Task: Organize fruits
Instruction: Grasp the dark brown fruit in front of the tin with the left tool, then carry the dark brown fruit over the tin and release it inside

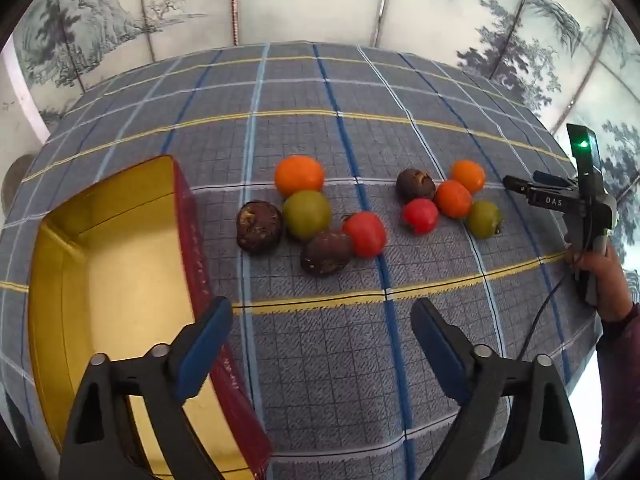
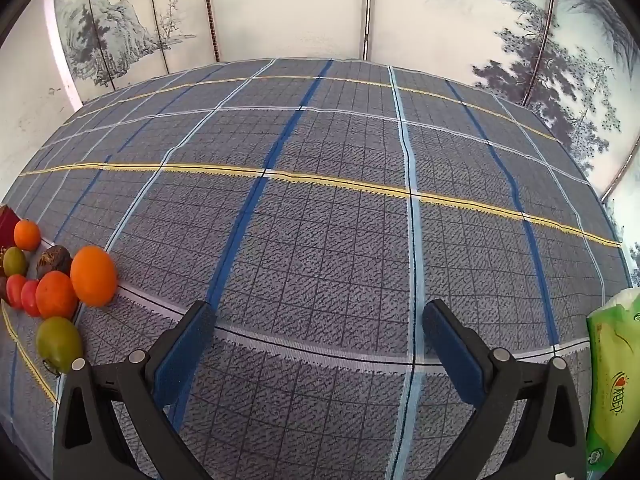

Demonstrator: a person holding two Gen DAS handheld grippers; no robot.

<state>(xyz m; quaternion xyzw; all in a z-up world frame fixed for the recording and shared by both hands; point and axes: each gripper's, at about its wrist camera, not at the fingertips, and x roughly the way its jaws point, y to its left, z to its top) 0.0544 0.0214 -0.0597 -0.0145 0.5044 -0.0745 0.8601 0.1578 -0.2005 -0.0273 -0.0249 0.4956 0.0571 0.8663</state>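
Hovering with jaws apart, left gripper (image 1: 322, 322) faces the fruits (image 1: 306, 208) beside gold box (image 1: 120, 264); right gripper (image 2: 320, 326) gapes over tablecloth (image 2: 320, 160).

Right tongs (image 2: 320, 332) gape over plaid cloth (image 2: 320, 220); fruits (image 2: 60, 288) left.

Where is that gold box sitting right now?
In the left wrist view, the gold box sits at the table's left side, just left of a dark brown fruit.

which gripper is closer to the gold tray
Left. The left gripper hangs open right beside the gold tray; the right gripper sits far across the fruit pile.
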